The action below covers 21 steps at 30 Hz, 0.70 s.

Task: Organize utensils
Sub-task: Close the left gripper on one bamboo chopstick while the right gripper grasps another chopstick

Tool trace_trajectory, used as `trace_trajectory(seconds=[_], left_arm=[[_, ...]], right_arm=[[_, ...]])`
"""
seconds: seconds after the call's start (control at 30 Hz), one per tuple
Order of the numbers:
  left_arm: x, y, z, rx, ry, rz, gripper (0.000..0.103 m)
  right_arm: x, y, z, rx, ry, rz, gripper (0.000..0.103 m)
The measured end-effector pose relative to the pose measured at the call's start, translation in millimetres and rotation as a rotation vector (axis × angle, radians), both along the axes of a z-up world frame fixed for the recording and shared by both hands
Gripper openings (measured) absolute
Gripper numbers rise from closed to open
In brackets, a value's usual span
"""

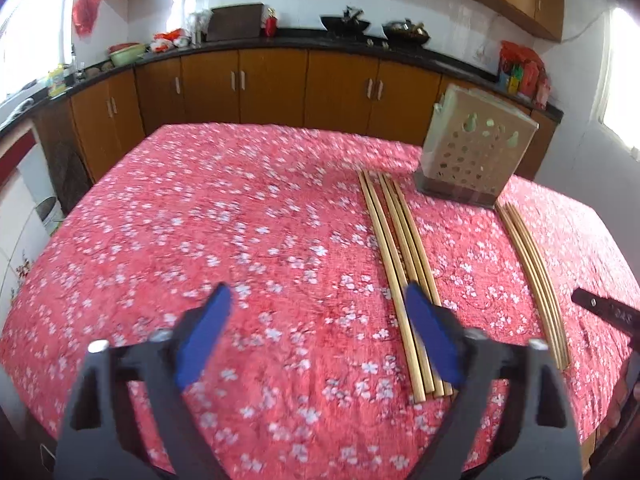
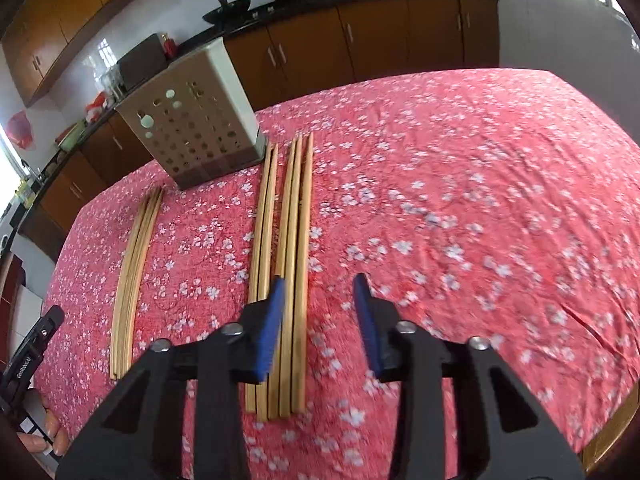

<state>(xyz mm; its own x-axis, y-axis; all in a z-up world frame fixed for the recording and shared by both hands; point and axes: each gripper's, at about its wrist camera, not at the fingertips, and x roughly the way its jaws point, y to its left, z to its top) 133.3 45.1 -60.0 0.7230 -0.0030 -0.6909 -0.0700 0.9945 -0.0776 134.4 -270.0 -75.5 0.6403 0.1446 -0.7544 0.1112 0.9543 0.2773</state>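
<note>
The left tongs (image 1: pixel 318 322) hang wide apart over the bench (image 1: pixel 200 240), nothing between the pads; their right pad (image 1: pixel 432 340) overlaps the near ends of one chopstick bundle (image 1: pixel 400 264), though the blur leaves it unclear whether it touches. The right tongs (image 2: pixel 320 316) are narrower but still gapped, straddling the right-hand sticks of the other bundle (image 2: pixel 294 264); the pads do not appear to press on them yet. Each bundle lies lengthwise, pointing away toward the holder (image 1: pixel 476 152), with near ends roughly level. That layout likely lets each hand take its own set from the end and tip it upright.

A further group of sticks (image 2: pixel 134 280) lies at the left in the right wrist view, well apart from the bundle under the right tongs; it may be the left tongs' bundle seen from the other side.

The holder, a pale perforated box on a dark base, stands upright at the far ends of the sticks. Its top cannot be seen into, so whether it holds anything is unknown; no sticks rise above the rim.
</note>
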Motion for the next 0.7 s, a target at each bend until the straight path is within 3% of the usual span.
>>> trace_trajectory(seconds=[0.17,0.37,0.7], left_arm=[[17,-8,-12,-0.015,0.077,-0.059,0.05],[28,-19,-21,-0.011,0.122,-0.114,0.033],[39,-23,-31,-0.061,0.172,-0.159,0.025]], right_arm=[[14,10,-8,-0.039,0.039,0.041,0.015],[15,5,-13,-0.071,0.051,0.036,0.008],[10,1,-11,-0.095,0.041,0.03,0.008]])
